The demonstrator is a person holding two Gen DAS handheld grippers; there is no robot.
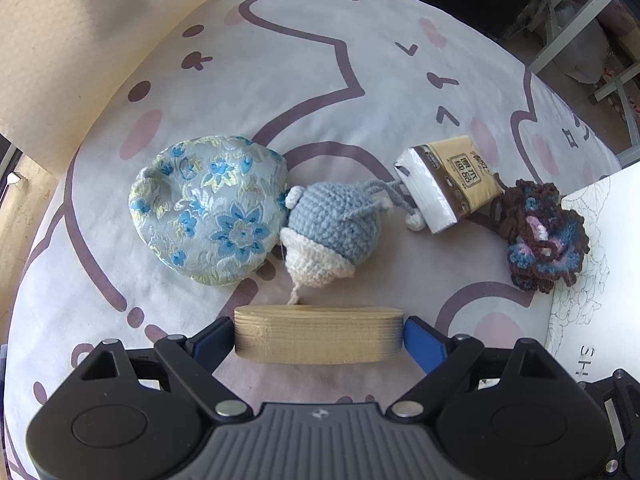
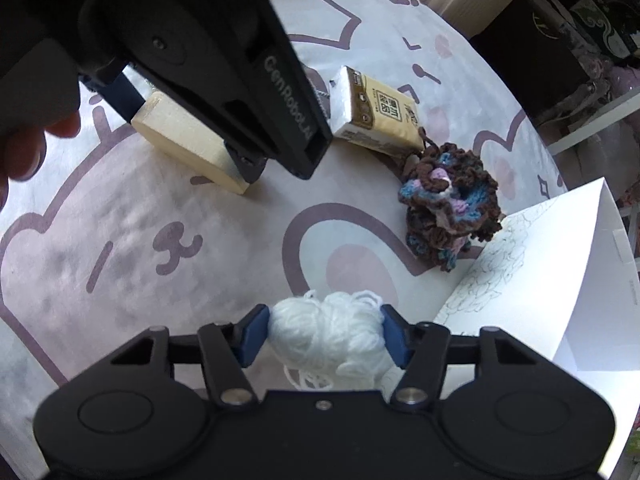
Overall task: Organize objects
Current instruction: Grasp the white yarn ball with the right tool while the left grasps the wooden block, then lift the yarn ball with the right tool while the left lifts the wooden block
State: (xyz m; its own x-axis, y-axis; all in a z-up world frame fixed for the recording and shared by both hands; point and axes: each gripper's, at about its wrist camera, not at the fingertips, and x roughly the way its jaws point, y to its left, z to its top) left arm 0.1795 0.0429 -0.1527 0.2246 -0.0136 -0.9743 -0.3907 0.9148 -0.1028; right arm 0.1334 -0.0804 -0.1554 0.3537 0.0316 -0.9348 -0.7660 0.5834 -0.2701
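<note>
My left gripper [image 1: 319, 338] is shut on a flat wooden block [image 1: 318, 334], held just above the printed cloth. Beyond it lie a blue floral pouch [image 1: 208, 210], a blue-and-white crochet pouch [image 1: 328, 232], a tissue pack [image 1: 448, 182] and a brown-blue crochet flower [image 1: 546, 232]. My right gripper [image 2: 326, 336] is shut on a ball of white yarn [image 2: 330, 340]. In the right wrist view the left gripper [image 2: 192, 52] with the wooden block [image 2: 188, 146] fills the upper left; the tissue pack [image 2: 376, 114] and crochet flower [image 2: 448, 208] lie ahead.
A white box with line drawings [image 2: 560, 276] stands at the right, also in the left wrist view [image 1: 600, 240]. A beige cardboard wall [image 1: 80, 48] rises at the far left. The cloth-covered surface [image 1: 320, 80] drops off at the far right edge.
</note>
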